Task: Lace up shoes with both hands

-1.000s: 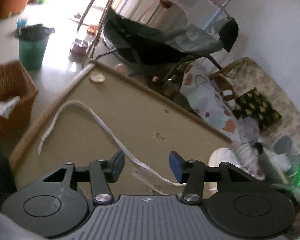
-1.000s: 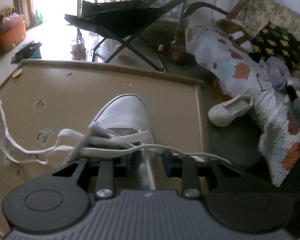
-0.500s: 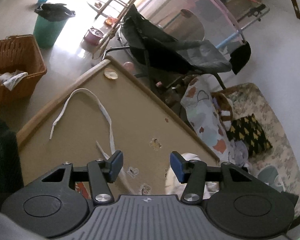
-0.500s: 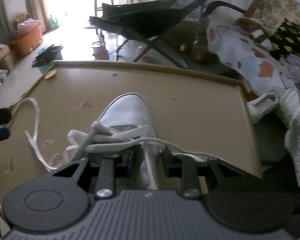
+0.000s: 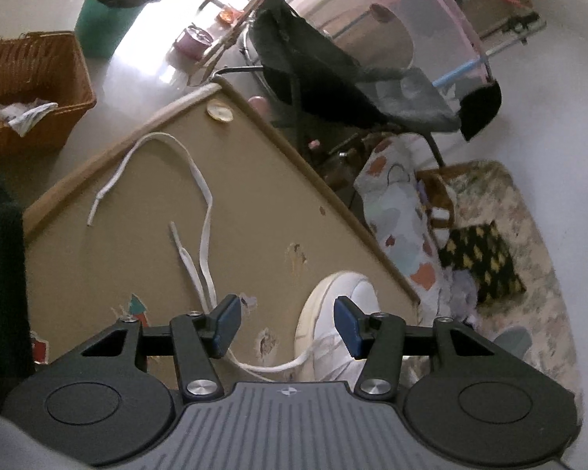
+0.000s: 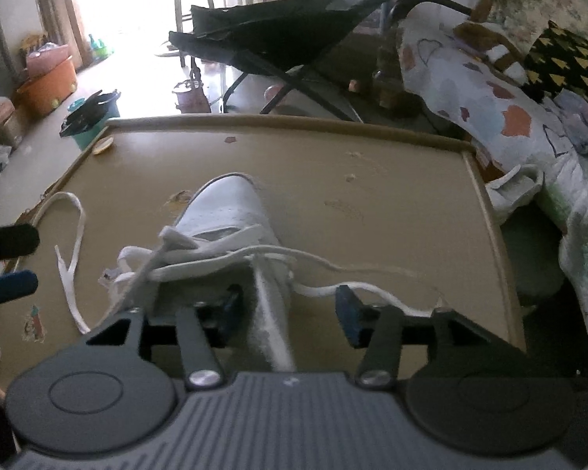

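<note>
Each camera sits close behind its own hand-held gripper, looking down and forward. Both see the tabletop (image 5: 129, 243) and white shoe (image 6: 231, 211).

Matt, worn surfaces and soft cloth

The shoe (image 6: 231, 211) looks like smooth white leather, perforated at the toe, with a flat woven lace (image 5: 200, 192). The table (image 5: 254, 203) is matt tan board, chipped in spots. The basket (image 5: 31, 78) is rough brown wicker; the quilt (image 6: 490, 117) is printed cloth.
</note>
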`<action>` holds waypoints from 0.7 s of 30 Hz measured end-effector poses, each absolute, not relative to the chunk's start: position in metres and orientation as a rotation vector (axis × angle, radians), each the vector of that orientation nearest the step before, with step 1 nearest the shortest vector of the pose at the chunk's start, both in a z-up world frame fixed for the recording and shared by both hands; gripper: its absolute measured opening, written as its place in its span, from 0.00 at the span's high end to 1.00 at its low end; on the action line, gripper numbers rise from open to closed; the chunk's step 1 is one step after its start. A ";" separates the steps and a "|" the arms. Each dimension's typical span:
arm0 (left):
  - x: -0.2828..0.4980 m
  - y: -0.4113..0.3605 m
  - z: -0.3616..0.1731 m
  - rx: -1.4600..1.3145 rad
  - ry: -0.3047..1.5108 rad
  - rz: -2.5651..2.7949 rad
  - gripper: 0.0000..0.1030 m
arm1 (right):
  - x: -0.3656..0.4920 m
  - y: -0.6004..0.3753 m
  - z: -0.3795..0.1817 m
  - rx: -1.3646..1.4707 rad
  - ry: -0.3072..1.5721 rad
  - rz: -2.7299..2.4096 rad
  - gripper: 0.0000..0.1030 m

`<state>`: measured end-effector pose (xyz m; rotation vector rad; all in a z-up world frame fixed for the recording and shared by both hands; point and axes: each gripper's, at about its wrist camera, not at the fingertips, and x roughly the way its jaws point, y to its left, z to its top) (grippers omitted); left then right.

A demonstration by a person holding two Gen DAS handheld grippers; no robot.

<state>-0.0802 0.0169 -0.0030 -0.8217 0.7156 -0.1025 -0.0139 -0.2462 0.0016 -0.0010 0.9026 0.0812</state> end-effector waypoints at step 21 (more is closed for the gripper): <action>-0.076 -0.040 -0.030 -1.389 0.796 -0.009 0.51 | -0.019 -0.268 -0.009 0.065 0.844 0.187 0.44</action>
